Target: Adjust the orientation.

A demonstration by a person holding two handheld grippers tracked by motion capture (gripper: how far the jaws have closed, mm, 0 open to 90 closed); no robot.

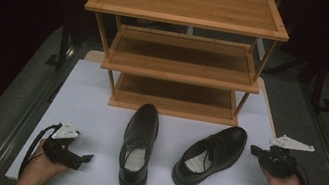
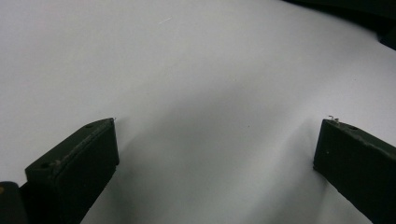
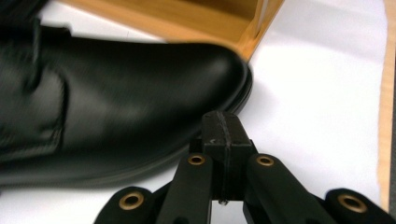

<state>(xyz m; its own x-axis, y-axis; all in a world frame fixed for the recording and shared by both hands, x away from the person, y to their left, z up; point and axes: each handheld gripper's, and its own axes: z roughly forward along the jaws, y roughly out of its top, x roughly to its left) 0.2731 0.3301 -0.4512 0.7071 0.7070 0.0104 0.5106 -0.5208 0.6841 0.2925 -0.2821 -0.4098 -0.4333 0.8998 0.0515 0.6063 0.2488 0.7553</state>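
Two black leather shoes lie on the white table (image 1: 98, 112). The left shoe (image 1: 138, 145) points straight at the wooden rack (image 1: 183, 50). The right shoe (image 1: 211, 154) is angled, toe to the upper right. My right gripper (image 1: 255, 150) hovers just right of that toe, jaws pressed together with nothing between them. In the right gripper view the shut gripper (image 3: 224, 125) sits just in front of the shoe's toe (image 3: 140, 93). My left gripper (image 1: 87, 158) rests at the table's front left, left of the left shoe. In the left gripper view its jaws (image 2: 219, 126) stand wide apart over bare table.
The three-tier wooden rack stands at the back of the table, its bottom shelf (image 1: 175, 105) just behind the shoes' toes. In the right gripper view a rack leg (image 3: 257, 32) stands right behind the toe. Dark floor surrounds the table.
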